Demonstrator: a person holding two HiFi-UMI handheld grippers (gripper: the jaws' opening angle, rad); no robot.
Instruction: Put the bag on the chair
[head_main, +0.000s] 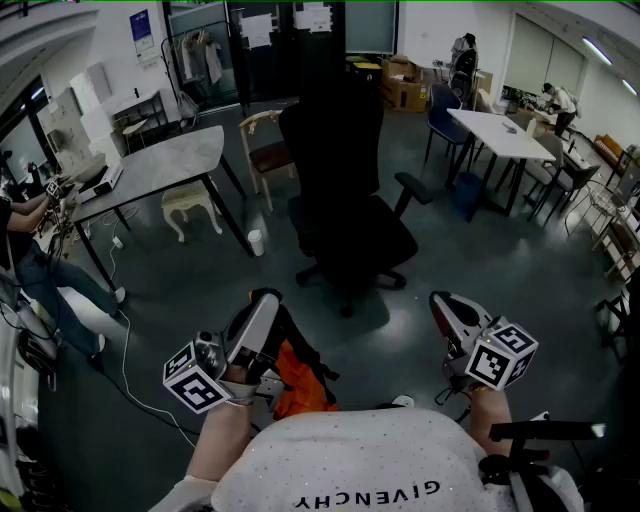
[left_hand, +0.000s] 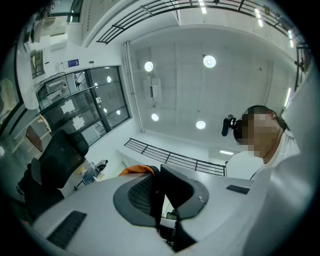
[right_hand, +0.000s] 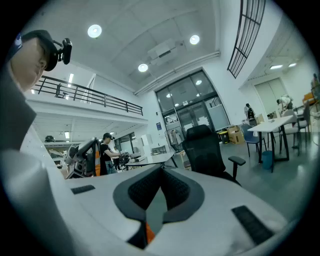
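Left claw: I saw the left claw (head_main: 263, 300) clenched on a black strap (left_hand: 156, 192) of the bag, which ran down between its two pads in the left gripper view.
Bag: the bag (head_main: 300, 378), orange with black parts, hung just below and beside that claw, low in the head view and close to my body. I could not tell whether it touched the floor.
Right claw: the right claw (head_main: 447, 303) was closed on nothing. In the right gripper view its tips met, and only a thin wedge of floor and a sliver of orange showed behind them.
Chair: the black office chair (head_main: 345, 205) stood ahead of both claws on its wheeled base, well apart from the bag, which was not yet on it.
Aim: both claws pointed forward toward the chair, with their marker cubes nearer my wrists.
Left of the chair: a grey worktop (head_main: 170, 160), a wooden chair (head_main: 265, 150) just behind it, a white stool (head_main: 190, 205) under its edge and a white cup (head_main: 256, 241) on the floor.
Right of the chair: a white worktop (head_main: 500, 130) with a blue chair (head_main: 445, 115) beside it.
Left edge: a person (head_main: 25, 255) sat there.
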